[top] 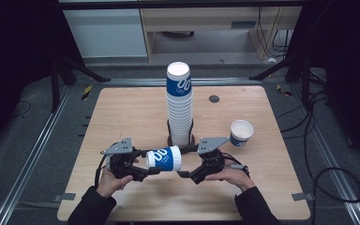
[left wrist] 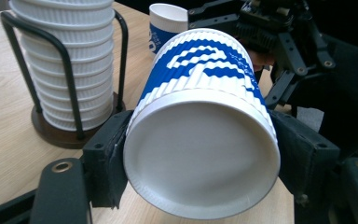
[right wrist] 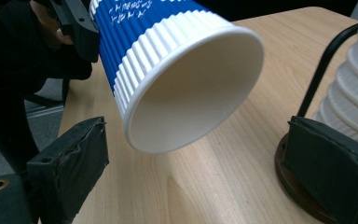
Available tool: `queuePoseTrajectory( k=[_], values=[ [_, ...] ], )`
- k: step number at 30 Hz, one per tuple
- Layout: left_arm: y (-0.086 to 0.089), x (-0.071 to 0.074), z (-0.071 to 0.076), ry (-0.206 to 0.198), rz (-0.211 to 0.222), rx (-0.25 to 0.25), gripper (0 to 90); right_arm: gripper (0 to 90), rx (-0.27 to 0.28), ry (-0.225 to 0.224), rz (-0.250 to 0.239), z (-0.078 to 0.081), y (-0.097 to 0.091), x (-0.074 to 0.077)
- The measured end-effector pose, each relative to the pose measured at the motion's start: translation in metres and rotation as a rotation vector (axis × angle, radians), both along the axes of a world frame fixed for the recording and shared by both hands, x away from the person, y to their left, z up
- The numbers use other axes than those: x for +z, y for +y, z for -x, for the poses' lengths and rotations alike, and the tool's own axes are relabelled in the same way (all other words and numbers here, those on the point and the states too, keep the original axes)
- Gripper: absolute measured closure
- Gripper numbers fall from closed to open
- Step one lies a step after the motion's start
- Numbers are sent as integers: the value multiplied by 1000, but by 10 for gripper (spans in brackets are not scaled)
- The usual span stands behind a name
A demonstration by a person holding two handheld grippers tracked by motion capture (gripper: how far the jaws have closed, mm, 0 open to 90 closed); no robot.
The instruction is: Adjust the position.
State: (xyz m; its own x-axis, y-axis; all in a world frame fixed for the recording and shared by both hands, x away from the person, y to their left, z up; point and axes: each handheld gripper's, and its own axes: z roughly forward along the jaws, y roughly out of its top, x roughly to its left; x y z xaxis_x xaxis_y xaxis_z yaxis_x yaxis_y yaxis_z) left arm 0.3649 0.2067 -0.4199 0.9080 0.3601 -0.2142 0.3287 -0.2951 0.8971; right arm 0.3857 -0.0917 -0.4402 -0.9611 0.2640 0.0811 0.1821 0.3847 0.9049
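In the left gripper view, the held cup (left wrist: 200, 140) covers the inner pads of the left tongs (left wrist: 200, 158), and the top edge cuts off the cup stack (left wrist: 65, 60). In the right gripper view, the top edge cuts off the cup's base, and the right edge cuts off the stack and its holder (right wrist: 307, 186). In the high view, the print on the upright cup (top: 241, 133) is too small to read.
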Motion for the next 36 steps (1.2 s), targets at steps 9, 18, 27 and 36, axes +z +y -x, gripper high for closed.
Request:
queuePoseTrajectory(
  k=[9,18,27,36],
  values=[
    [-10,-1,5,8,16,-71,270,67,66,25,-43,3,5,0],
    [-18,-5,7,23,-3,-118,270,98,131,31,-39,7,13,-4],
    [-17,-5,5,31,-6,-105,235,150,152,41,-48,6,11,-3],
    [-8,1,2,15,-39,-84,194,164,114,20,-51,4,0,2]
  ],
)
